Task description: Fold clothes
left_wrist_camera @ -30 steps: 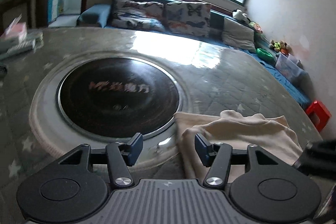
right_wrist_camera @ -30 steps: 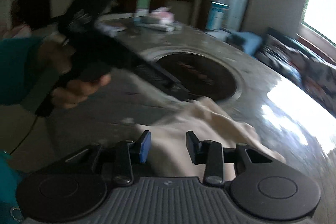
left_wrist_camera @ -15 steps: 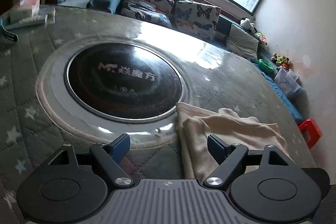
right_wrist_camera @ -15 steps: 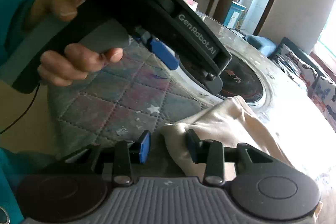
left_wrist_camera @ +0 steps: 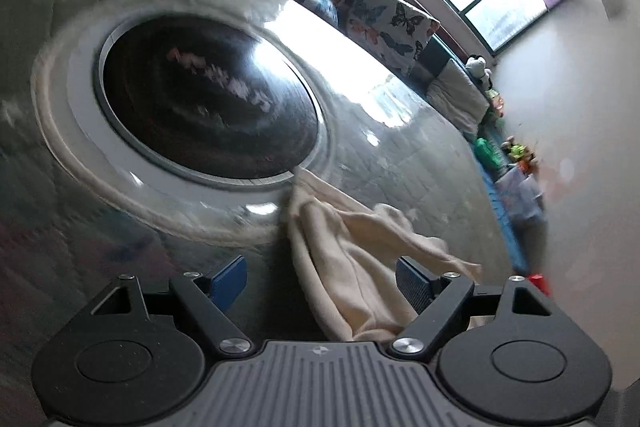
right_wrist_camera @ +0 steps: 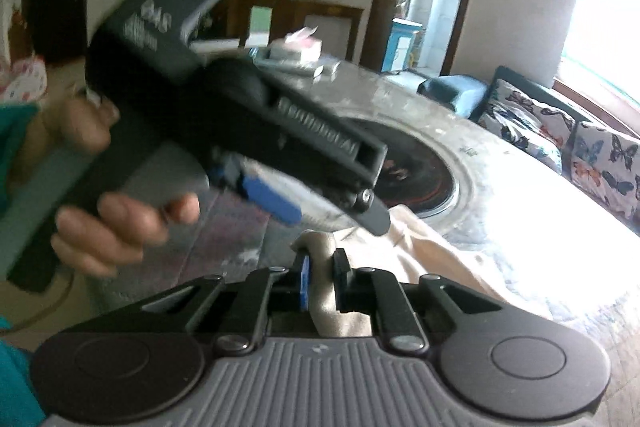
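A cream garment (left_wrist_camera: 352, 251) lies crumpled on the round table, right of the dark glass centre disc (left_wrist_camera: 208, 103). My left gripper (left_wrist_camera: 322, 281) is wide open above it, with cloth running between and under the fingers. In the right wrist view my right gripper (right_wrist_camera: 323, 281) is shut on a fold of the cream garment (right_wrist_camera: 432, 247), which trails off to the right. The left gripper's body (right_wrist_camera: 224, 131), held in a hand, hovers just above and left of the right gripper.
The table (left_wrist_camera: 420, 155) has a quilted cover and a shiny glare patch. Boxes and small items (right_wrist_camera: 296, 49) sit at its far side. A sofa with butterfly cushions (left_wrist_camera: 360, 7) runs along the window wall. A red stool (left_wrist_camera: 538, 283) stands on the floor.
My right gripper has closed on a fold of the garment. My left gripper has opened wider and tilted, and the cloth has bunched up and pulled toward me.
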### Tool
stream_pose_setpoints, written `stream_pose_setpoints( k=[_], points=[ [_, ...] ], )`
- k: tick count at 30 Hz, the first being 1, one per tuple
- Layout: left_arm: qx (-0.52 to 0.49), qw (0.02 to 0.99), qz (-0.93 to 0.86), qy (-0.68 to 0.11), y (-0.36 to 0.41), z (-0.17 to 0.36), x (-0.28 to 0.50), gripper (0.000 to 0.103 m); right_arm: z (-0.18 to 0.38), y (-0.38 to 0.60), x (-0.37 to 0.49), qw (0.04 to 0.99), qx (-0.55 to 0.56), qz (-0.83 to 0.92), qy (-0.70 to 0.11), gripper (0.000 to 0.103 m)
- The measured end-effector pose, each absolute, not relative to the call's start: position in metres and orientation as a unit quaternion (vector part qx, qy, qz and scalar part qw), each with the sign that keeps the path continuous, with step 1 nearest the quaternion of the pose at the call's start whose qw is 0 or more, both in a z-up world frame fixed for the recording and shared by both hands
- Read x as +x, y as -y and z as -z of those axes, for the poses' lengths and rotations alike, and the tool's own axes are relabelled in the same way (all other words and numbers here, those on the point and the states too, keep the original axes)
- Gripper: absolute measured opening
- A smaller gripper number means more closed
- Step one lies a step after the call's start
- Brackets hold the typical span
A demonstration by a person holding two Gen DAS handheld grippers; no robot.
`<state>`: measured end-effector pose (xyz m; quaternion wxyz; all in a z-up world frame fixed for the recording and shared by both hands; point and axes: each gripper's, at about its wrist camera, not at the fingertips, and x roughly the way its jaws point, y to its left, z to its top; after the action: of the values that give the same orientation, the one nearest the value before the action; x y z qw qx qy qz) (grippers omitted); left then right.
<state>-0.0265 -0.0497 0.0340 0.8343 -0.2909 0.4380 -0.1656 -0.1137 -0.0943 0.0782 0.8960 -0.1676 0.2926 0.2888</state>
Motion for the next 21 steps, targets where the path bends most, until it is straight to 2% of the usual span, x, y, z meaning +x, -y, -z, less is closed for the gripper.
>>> stream_pose_setpoints(
  k=[3,6,8,10,13,16,21],
  points=[
    [-0.31,0.822,0.174,-0.446,0.058,-0.03,-0.022,0.08,-0.084,0.102,-0.117,0.9,-0.152,-0.289,-0.289,0.01],
    [-0.32,0.811,0.179,-0.457,0.065,-0.023,-0.016,0.059,-0.091,0.111,-0.12,0.904,-0.136,-0.29,-0.284,0.01],
    [-0.322,0.805,0.18,-0.466,0.067,-0.018,-0.012,0.035,-0.095,0.116,-0.123,0.906,-0.126,-0.29,-0.281,0.01],
    [-0.316,0.806,0.179,-0.468,0.068,-0.015,-0.011,0.025,-0.094,0.118,-0.126,0.905,-0.125,-0.292,-0.282,0.01],
    [-0.311,0.808,0.178,-0.467,0.068,-0.015,-0.011,0.02,-0.093,0.124,-0.128,0.907,-0.112,-0.29,-0.285,0.012],
    [-0.309,0.809,0.179,-0.467,0.067,-0.015,-0.012,0.02,-0.095,0.14,-0.13,0.912,-0.082,-0.283,-0.286,0.019],
    [-0.307,0.811,0.179,-0.465,0.067,-0.014,-0.013,0.02,-0.095,0.191,-0.13,0.935,-0.043,-0.202,-0.288,0.019]
  ],
)
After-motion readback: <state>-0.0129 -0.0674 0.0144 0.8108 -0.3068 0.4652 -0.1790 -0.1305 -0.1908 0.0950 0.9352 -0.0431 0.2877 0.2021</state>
